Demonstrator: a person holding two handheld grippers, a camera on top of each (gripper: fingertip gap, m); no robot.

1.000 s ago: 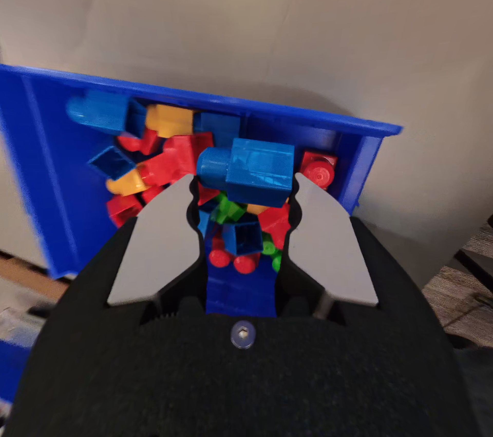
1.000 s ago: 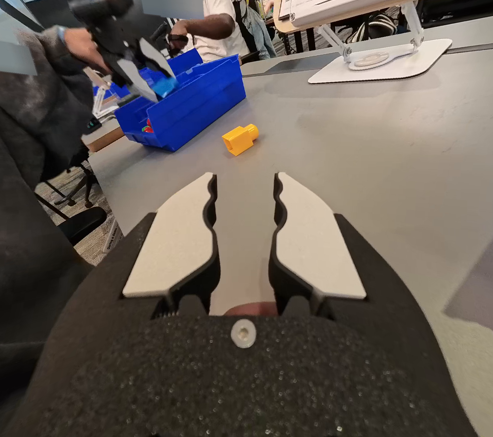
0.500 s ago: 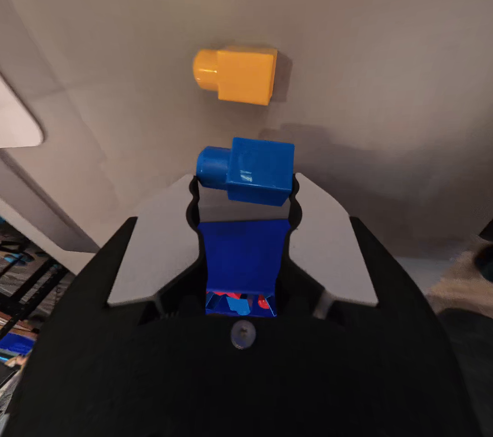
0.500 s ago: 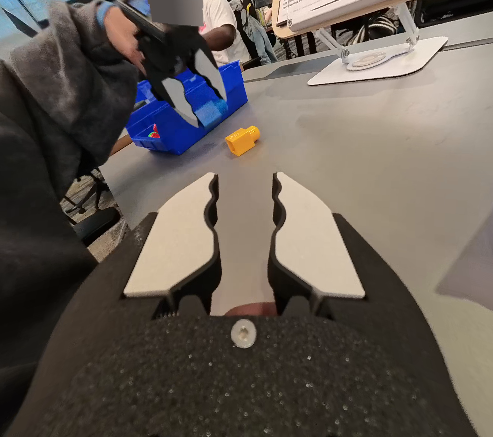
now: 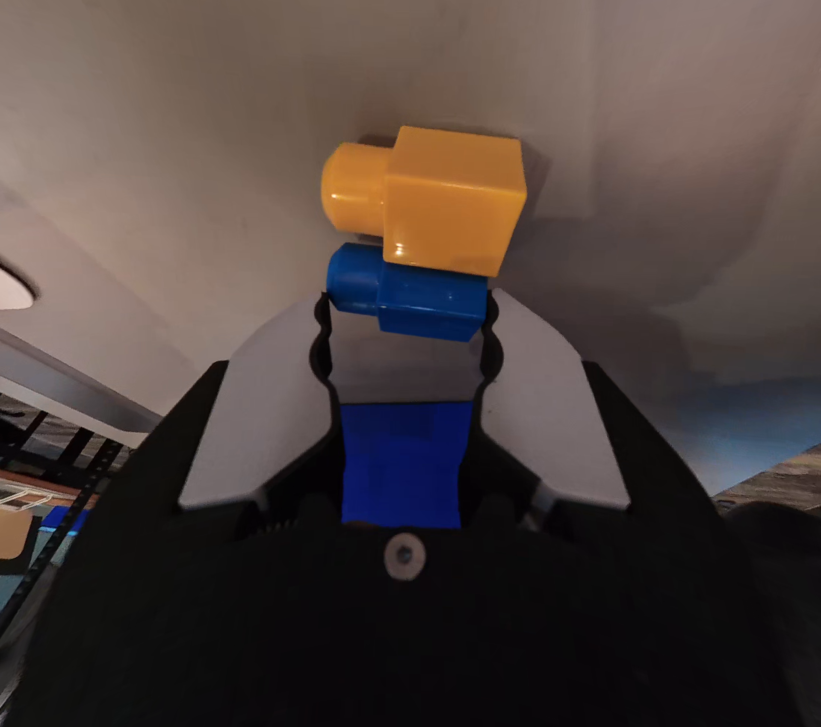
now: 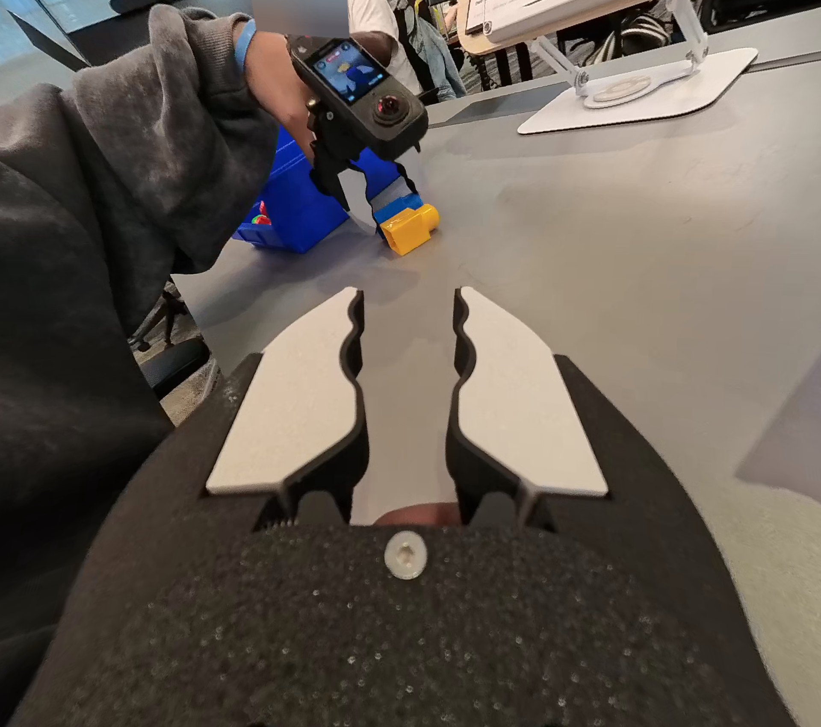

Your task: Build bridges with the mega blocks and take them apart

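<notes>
Just beside yellow block (image 5: 448,204): gripped blue block (image 5: 413,301).

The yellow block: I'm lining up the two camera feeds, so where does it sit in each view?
Left wrist view: yellow block lies centre, on its side on the grey table, just beyond the blue block in the left claw.
Right wrist view: centre-left, mid-distance, lying beside that blue block.
Shared landmark: the blue bin.
</notes>
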